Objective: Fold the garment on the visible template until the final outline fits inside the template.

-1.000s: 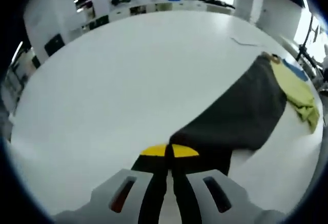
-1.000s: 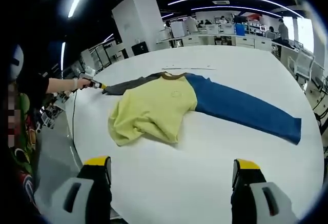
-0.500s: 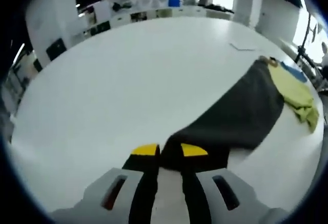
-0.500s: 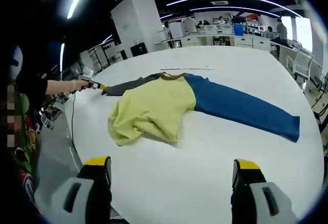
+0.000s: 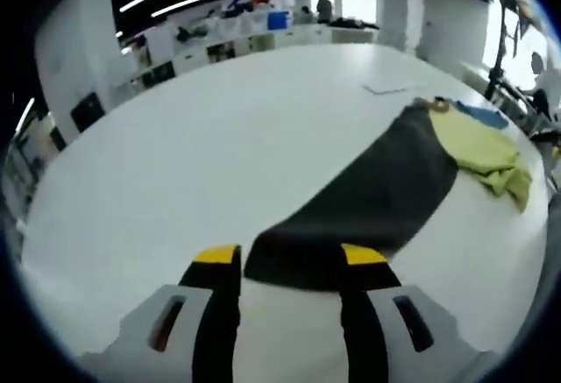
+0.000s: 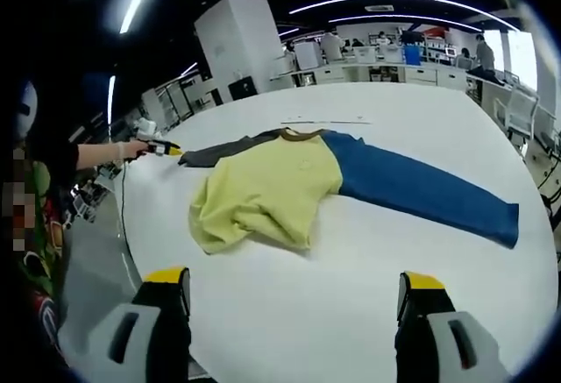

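Garment (image 6: 289, 186) lies spread on the white table (image 6: 351, 287): yellow body bunched, blue sleeve (image 6: 429, 195) extended, dark sleeve (image 5: 368, 199) flat. My left gripper (image 5: 289, 265) stands open, jaws straddling the dark cuff, gripping nothing. My right gripper (image 6: 294, 291) is wide open, empty, well short of the garment.

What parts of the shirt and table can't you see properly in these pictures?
- Template: no outline visible on the white table in either view.
- Yellow body's lower hem: bunched and folded under itself, right gripper view.
- Blue sleeve: mostly hidden behind yellow fabric, left gripper view.
- Dark sleeve cuff: partly behind left gripper.
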A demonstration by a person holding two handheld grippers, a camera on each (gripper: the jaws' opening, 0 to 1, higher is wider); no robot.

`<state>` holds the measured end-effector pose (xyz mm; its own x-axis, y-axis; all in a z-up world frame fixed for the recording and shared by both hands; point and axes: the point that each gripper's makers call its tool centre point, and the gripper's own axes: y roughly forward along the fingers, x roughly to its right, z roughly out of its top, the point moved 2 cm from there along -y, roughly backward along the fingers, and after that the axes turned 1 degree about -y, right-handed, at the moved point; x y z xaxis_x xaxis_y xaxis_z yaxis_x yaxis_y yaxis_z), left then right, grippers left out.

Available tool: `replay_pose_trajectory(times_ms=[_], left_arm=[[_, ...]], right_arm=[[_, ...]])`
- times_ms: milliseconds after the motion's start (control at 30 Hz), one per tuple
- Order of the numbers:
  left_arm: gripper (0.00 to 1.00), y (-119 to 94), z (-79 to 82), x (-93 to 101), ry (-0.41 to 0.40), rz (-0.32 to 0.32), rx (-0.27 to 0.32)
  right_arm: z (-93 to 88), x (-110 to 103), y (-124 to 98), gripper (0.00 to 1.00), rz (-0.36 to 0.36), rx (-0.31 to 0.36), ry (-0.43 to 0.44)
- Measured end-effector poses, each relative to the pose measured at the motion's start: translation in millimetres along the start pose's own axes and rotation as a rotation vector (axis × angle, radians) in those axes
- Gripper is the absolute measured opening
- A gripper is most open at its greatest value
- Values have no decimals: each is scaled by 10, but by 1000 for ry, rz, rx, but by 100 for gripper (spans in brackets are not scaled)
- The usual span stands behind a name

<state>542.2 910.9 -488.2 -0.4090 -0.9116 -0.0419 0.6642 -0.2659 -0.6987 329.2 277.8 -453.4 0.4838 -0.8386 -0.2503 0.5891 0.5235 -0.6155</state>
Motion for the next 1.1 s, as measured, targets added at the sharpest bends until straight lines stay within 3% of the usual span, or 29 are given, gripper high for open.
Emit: replay_pose_trajectory(times_ms=[267,433,667,1100], left_arm=[[35,-22,-87,131,13,-32,-2],[35,45,-162,254,15,-68,-27],[30,163,-230,285,5,-96,-60],[18,193,-278,233,53,-61,-96]], right_arm=[[4,11,1,100,1,7,5],[1,27,-6,100,0,5,7],[12,59,-40,100,-9,7,13],[-3,64,-79,100,-19,11,21]])
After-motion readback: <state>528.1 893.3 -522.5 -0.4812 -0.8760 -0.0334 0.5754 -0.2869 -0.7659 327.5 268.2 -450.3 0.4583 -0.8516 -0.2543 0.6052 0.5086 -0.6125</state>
